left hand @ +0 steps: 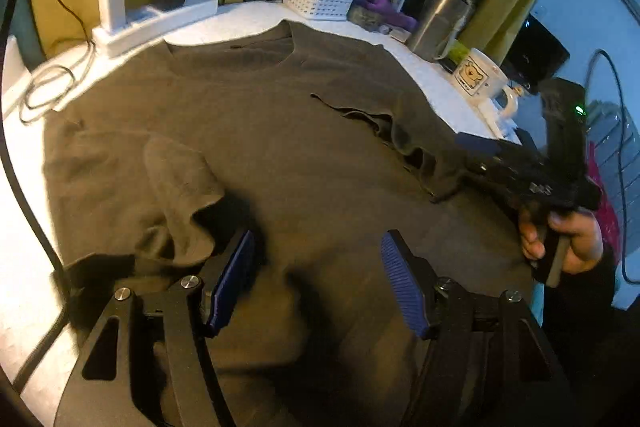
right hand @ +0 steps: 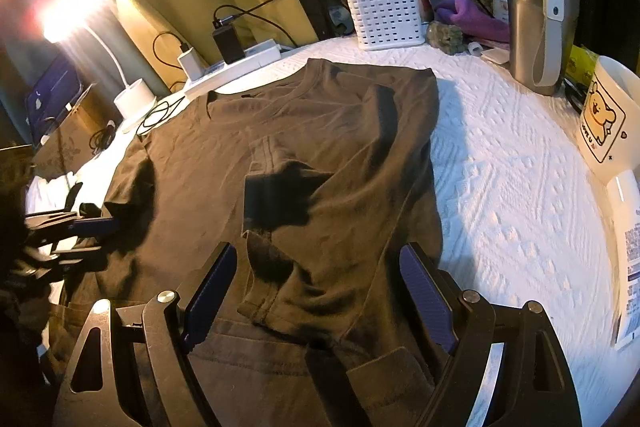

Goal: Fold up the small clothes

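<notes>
Mid-fold: brown T-shirt [right hand: 320, 155] flat on white surface [right hand: 500, 163], both sleeves turned in. Left gripper [left hand: 316, 281] and right gripper [right hand: 316, 297] over the hem end, fingers spread, pinching nothing. Next, probably: pinch hem corners, fold toward collar.

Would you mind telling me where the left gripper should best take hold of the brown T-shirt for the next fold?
Probably the brown T-shirt at its unfolded left sleeve, approached from the table's outer left edge. That sleeve lies bunched and raised, offering an edge, whereas the right sleeve is already folded inward.
</notes>
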Available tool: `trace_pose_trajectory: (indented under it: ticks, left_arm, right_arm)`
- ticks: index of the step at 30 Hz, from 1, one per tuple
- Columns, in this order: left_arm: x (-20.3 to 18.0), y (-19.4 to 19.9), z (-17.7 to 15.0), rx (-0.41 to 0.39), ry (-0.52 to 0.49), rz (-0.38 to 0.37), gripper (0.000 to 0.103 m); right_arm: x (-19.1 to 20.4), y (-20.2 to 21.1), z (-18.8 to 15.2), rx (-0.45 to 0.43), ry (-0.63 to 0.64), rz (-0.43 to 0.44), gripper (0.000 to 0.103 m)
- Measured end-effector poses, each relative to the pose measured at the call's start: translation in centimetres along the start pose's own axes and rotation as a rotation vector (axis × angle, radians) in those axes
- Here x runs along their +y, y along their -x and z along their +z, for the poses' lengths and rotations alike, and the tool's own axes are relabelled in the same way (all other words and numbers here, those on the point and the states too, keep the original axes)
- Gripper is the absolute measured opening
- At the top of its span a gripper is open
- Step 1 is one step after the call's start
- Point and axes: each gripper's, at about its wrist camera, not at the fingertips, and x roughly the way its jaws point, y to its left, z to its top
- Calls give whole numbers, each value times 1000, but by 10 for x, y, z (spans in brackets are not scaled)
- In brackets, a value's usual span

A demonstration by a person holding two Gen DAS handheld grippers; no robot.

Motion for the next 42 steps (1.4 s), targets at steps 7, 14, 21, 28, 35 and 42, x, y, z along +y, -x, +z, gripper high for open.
trace_pose_trajectory:
  ticks: [7,14,21,28,35,42]
  left_arm:
    - [68,62,-27,-99,128,256,66]
    - [110,45,-38,-104,204,280,66]
    - [77,17,-28,-98,116,152,66]
    - [45,8,-39,-37,53,91,66]
    - [28,19,-53,-33,40,116,66]
    - [31,71,-77,-138,140,226,67]
  right_arm:
    - [0,-4,-3,11,-4,0,85]
    - [17,-7,0,17,33,-1,85]
    - [15,1,-6,8,15,-32,85]
    - [9,13,-11,-16,4,-65,85]
    - [-8,48,-16,-81,-1,-113,85]
    - [-30,84,-33,-124,7,-165,84]
